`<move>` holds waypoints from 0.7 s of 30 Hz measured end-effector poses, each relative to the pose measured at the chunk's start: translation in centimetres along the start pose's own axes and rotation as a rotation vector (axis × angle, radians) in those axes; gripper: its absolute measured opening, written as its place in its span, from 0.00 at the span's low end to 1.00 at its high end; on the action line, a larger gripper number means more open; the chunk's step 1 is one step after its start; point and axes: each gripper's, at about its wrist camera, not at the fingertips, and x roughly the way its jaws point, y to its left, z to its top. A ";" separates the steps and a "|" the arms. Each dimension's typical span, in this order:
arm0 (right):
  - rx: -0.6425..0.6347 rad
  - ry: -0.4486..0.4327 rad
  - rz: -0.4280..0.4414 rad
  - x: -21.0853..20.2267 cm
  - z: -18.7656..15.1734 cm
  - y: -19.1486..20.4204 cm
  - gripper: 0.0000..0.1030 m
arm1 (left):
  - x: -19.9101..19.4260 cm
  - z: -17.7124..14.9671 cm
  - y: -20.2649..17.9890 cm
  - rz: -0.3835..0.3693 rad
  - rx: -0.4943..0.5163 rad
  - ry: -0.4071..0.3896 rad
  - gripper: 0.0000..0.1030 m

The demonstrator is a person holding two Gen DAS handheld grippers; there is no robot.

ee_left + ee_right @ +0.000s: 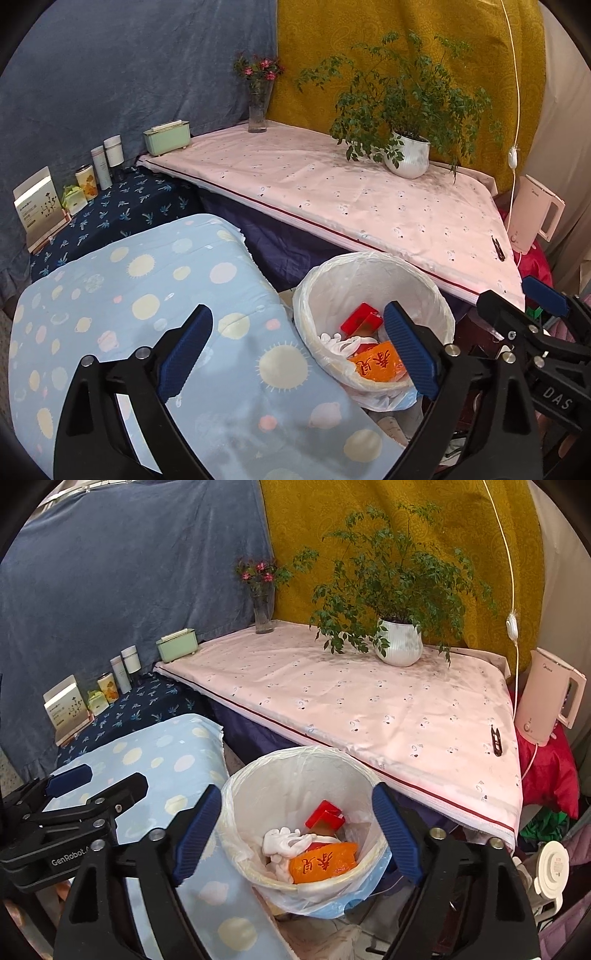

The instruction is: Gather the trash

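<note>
Holding two empty, wide-open grippers point(299, 350) point(297, 834) over one lined bin point(236, 794), you saw three scraps in it: red box point(327, 814), white wad point(282, 843), orange packet point(325, 862), beside pink-clothed table point(369, 701).

The bin point(258, 786) is lined with a thin, crinkled, translucent plastic bag point(306, 897); inside lie a glossy orange wrapper point(325, 862), a shiny red box point(327, 812) and crumpled white tissue point(284, 842). The bench point(369, 709) wears smooth pink cloth with a faint sheen. The tongs point(299, 834) are matt black plastic with ribbed blue pads point(395, 834) and bright metal pins.
</note>
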 end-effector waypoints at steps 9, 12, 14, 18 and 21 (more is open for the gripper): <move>-0.016 0.006 0.011 -1.0 -1.2 0.6 0.83 | -0.9 -1.4 0.4 0.043 0.006 0.011 0.89; -0.034 0.008 0.008 -1.2 -1.6 1.0 0.83 | -1.1 -2.0 0.5 0.073 0.022 0.011 0.89; -0.040 0.007 0.016 -1.3 -1.8 1.3 0.83 | -1.3 -2.3 0.8 0.078 0.010 0.012 0.89; -0.059 0.011 0.007 -1.3 -2.4 1.7 0.87 | -1.7 -2.8 1.1 0.081 -0.005 0.015 0.90; -0.064 0.024 0.017 -1.2 -2.8 1.8 0.94 | -1.9 -3.2 1.2 0.096 -0.001 0.017 0.91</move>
